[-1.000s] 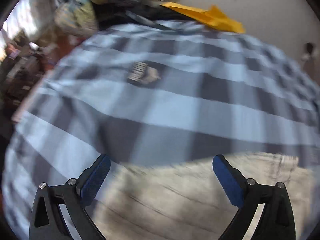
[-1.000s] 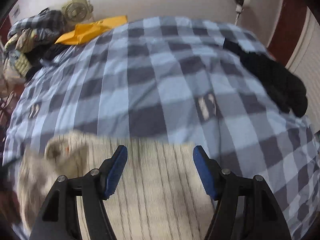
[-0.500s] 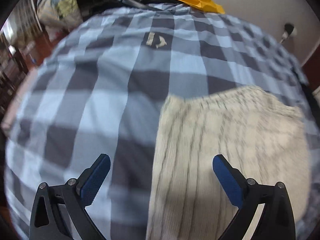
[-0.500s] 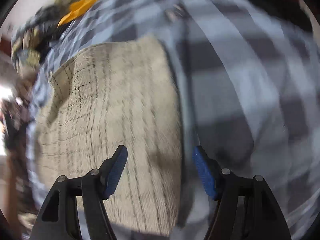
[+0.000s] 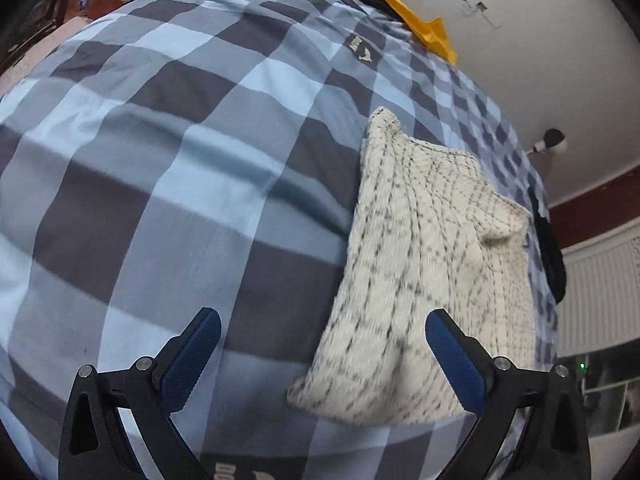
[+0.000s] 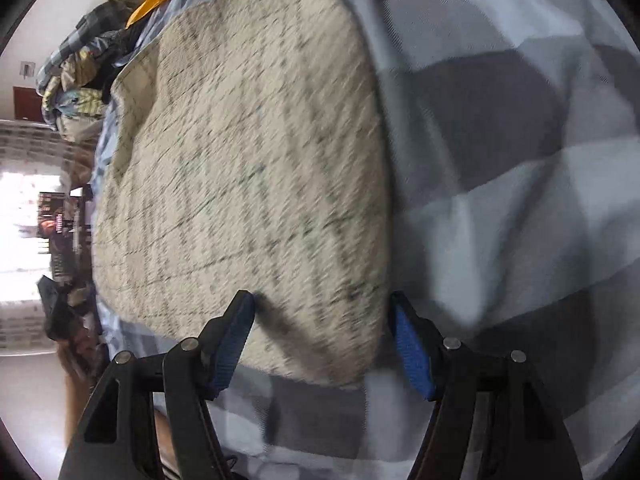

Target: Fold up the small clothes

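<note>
Swinging round from their places of a second ago, both grippers now look steeply down at the near corners of the cream knitted garment [image 5: 432, 264], which lies flat on the blue-and-grey checked bedcover [image 5: 168, 168]. A second ago the garment sat only at the bottom edge of each view; now it fills much of the right wrist view and stands to the right in the left one. The left gripper [image 5: 323, 364] has its jaws wide apart and empty, its right finger over the garment's lower corner, its left finger over bare bedcover. The right gripper [image 6: 322, 344] is likewise parted, unchanged in width, straddling the near right corner of the garment [image 6: 256, 152] (whether the pads touch the knit is lost in blur). I judge that both are lining up to pinch one edge for a fold; nothing is gripped yet. An orange cloth [image 5: 424, 28] and a heap of clothes [image 6: 84, 68] lie at the far side of the bed.
</note>
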